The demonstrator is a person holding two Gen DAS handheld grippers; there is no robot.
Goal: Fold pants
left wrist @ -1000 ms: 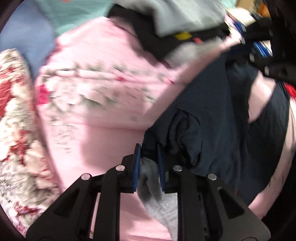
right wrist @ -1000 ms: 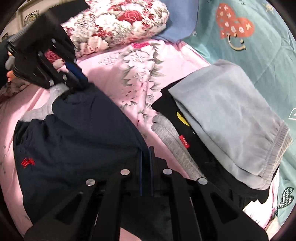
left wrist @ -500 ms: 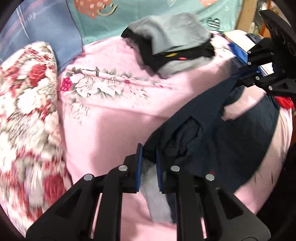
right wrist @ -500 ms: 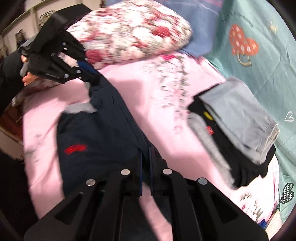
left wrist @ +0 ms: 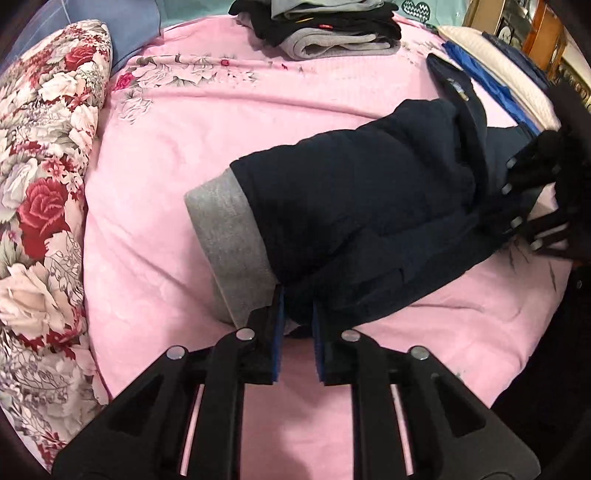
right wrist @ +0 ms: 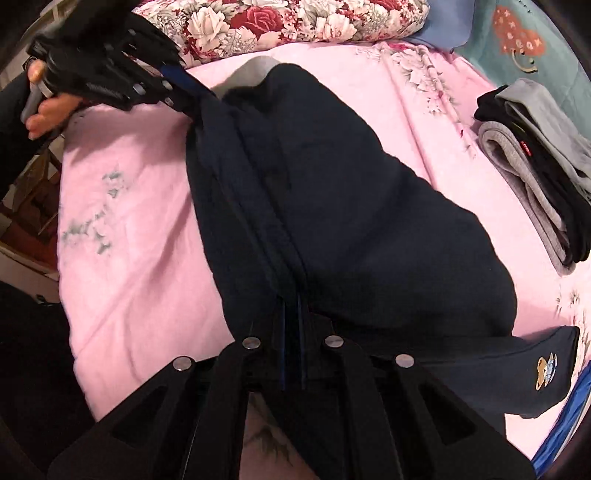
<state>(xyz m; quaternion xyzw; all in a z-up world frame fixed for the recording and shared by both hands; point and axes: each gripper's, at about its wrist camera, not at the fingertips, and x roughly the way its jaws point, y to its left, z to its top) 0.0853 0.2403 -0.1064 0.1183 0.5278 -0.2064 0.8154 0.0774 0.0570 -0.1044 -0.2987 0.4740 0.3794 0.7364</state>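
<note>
Dark navy pants (left wrist: 354, 218) with a grey waistband (left wrist: 231, 243) lie folded lengthwise across the pink bedsheet (left wrist: 221, 122). My left gripper (left wrist: 297, 306) is shut on the navy cloth beside the waistband. In the right wrist view the same pants (right wrist: 332, 206) stretch away from my right gripper (right wrist: 291, 310), which is shut on their near edge. The left gripper (right wrist: 184, 86) shows at the far end there, held by a hand (right wrist: 44, 110). The right gripper's fingers (left wrist: 524, 206) appear at the right edge of the left wrist view, pressed into the cloth.
A stack of folded grey and black garments (left wrist: 332, 26) (right wrist: 535, 166) sits at the bed's far side. A floral pillow (left wrist: 40, 177) (right wrist: 288, 22) lines one edge. Another navy piece with a small bear patch (right wrist: 543, 369) lies near the right gripper, beside blue cloth (left wrist: 487, 81).
Both grippers have lowered the held pants from a hanging, stretched position onto the bed, where they now lie doubled over. Both stay shut on the cloth.
</note>
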